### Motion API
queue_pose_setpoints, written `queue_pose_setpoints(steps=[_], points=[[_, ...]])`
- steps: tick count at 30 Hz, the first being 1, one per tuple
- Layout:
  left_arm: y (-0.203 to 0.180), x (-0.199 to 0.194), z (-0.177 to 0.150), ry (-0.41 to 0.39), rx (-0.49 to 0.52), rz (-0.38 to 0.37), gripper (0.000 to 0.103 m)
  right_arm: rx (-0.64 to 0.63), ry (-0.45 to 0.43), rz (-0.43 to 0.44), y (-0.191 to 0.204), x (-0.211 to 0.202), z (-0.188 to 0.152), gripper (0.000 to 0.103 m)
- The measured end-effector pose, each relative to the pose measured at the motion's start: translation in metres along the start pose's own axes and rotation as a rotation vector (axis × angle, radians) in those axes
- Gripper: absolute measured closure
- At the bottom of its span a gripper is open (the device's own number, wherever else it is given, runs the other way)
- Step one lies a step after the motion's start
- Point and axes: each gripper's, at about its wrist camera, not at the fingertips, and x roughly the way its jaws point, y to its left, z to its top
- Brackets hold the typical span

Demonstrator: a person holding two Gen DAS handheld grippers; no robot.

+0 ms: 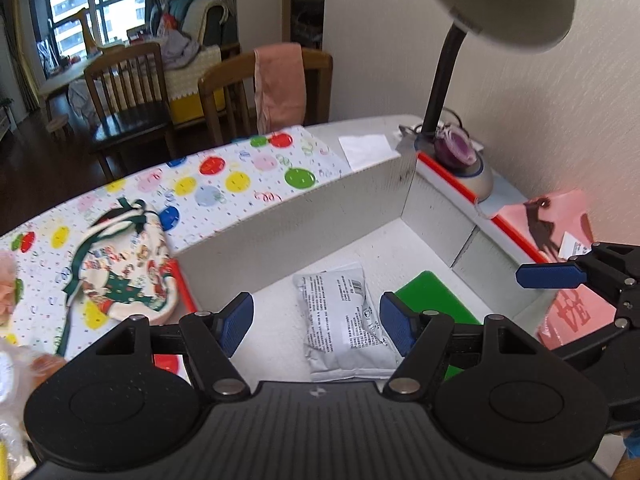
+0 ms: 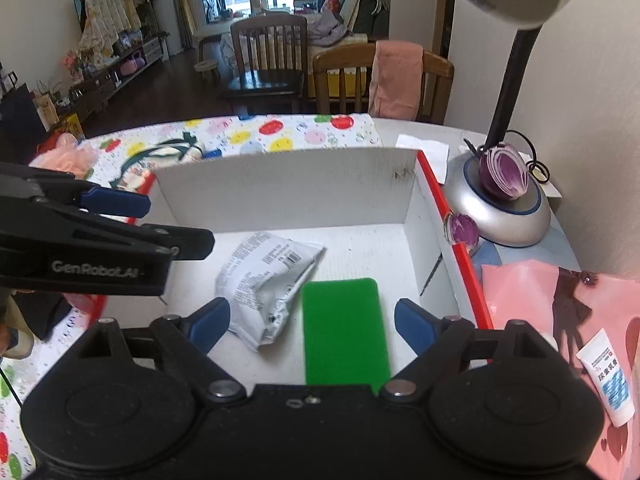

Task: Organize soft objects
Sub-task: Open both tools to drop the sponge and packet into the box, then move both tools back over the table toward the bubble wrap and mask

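Note:
A white cardboard box [image 1: 300, 216] with a red rim stands on the table. Inside it lie a crumpled grey printed packet [image 1: 340, 320] and a flat green sponge [image 1: 432, 292]. My left gripper [image 1: 316, 316] hovers open above the packet and touches nothing. My right gripper [image 2: 312, 320] hovers open over the box [image 2: 288, 188], with the green sponge [image 2: 344, 340] below its gap and the packet [image 2: 268, 276] to the left. A Christmas-print drawstring pouch [image 1: 124, 264] lies on the dotted cloth left of the box. A pink fluffy thing [image 2: 72, 156] sits further left.
A desk lamp [image 2: 500, 208] stands right of the box, with half a red onion [image 2: 504, 176] on its base and a smaller onion piece [image 2: 462, 228] beside it. A pink bag [image 2: 560, 312] with a white tube [image 2: 608, 376] lies at the right. Wooden chairs [image 2: 360, 76] stand beyond the table.

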Motion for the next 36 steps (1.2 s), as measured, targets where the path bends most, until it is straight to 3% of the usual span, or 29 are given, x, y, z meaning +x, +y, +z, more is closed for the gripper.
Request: queue_pose_setpoints(steps=[5, 10, 19, 23, 36], points=[[0.008, -0.037, -0.008, -0.062, 0.004, -0.015, 0.034, 0.012, -0.050, 0.021, 0.011, -0.021, 0.000, 0.009], [0.018, -0.071, -0.019, -0.136, 0.023, -0.013, 0.027, 0.023, -0.099, 0.027, 0.025, -0.041, -0.001, 0.007], [0.051, -0.127, -0.044, -0.226, 0.010, -0.040, 0.024, 0.010, -0.213, 0.052, 0.070, -0.080, -0.010, 0.002], [0.066, -0.151, -0.058, -0.275, 0.016, -0.019, 0.024, 0.048, -0.255, 0.091, 0.084, -0.095, -0.014, 0.000], [0.138, -0.213, -0.114, -0.332, -0.028, -0.025, 0.019, 0.051, -0.376, 0.152, 0.164, -0.131, -0.032, 0.000]])
